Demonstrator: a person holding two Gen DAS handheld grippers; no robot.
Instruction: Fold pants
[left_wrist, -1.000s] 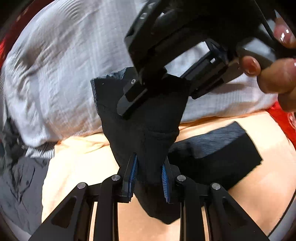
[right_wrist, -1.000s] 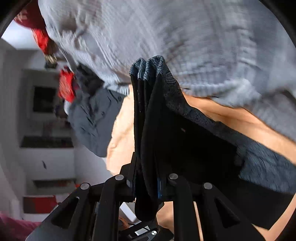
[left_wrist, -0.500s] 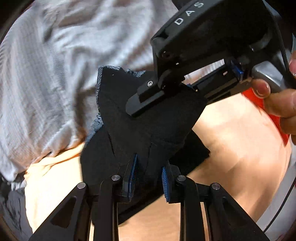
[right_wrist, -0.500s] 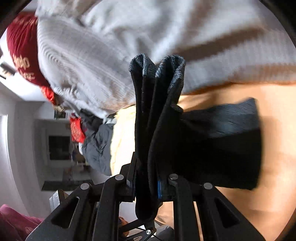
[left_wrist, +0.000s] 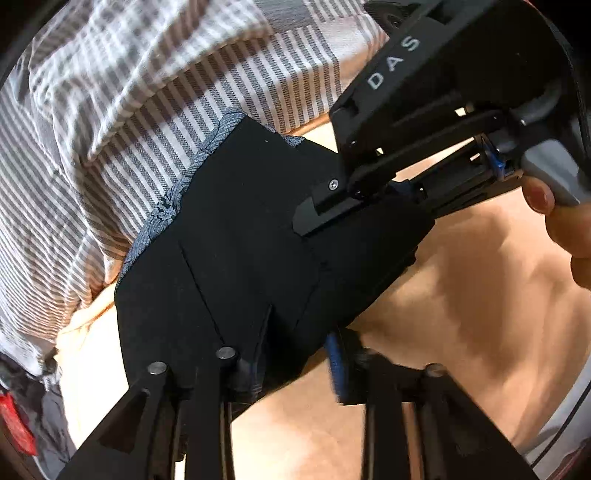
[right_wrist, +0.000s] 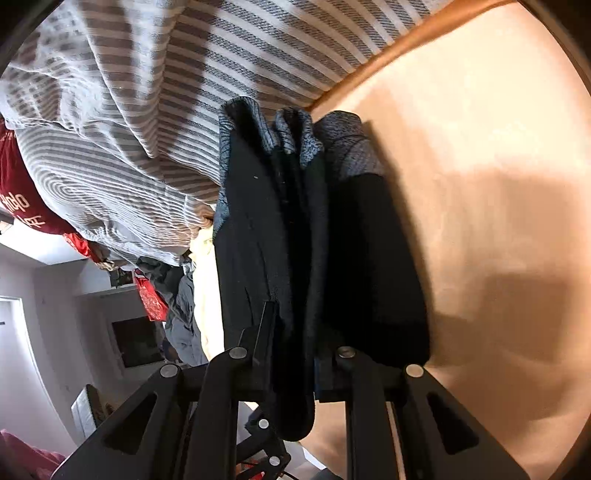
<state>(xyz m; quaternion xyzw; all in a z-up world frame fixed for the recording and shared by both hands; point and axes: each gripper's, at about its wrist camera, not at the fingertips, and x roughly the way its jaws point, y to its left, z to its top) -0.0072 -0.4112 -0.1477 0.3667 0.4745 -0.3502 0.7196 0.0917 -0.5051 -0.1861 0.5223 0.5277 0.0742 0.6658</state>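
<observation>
The black pants (left_wrist: 240, 240) lie as a folded stack with a blue-grey patterned inner band, low over the tan surface (left_wrist: 461, 314). My left gripper (left_wrist: 295, 365) is at the stack's near edge and its jaws are opening. Fabric still sits between them, but the blue right pad (left_wrist: 334, 365) stands off the cloth. My right gripper (left_wrist: 314, 218), held by a person's hand (left_wrist: 565, 229), is shut on the far edge. In the right wrist view the right gripper (right_wrist: 295, 350) pinches several layers of the pants (right_wrist: 258, 240), which hang down past the fingers.
A grey-and-white striped cloth (left_wrist: 129, 110) is bunched right behind the pants, also large in the right wrist view (right_wrist: 184, 92). Dark grey clothing (right_wrist: 181, 314) and a red item (right_wrist: 18, 199) lie to the left. The tan surface (right_wrist: 480, 184) extends to the right.
Both grippers came down with the pants, which went from hanging between them to a folded stack near the tan surface. The left jaws have widened; the right stays clamped.
</observation>
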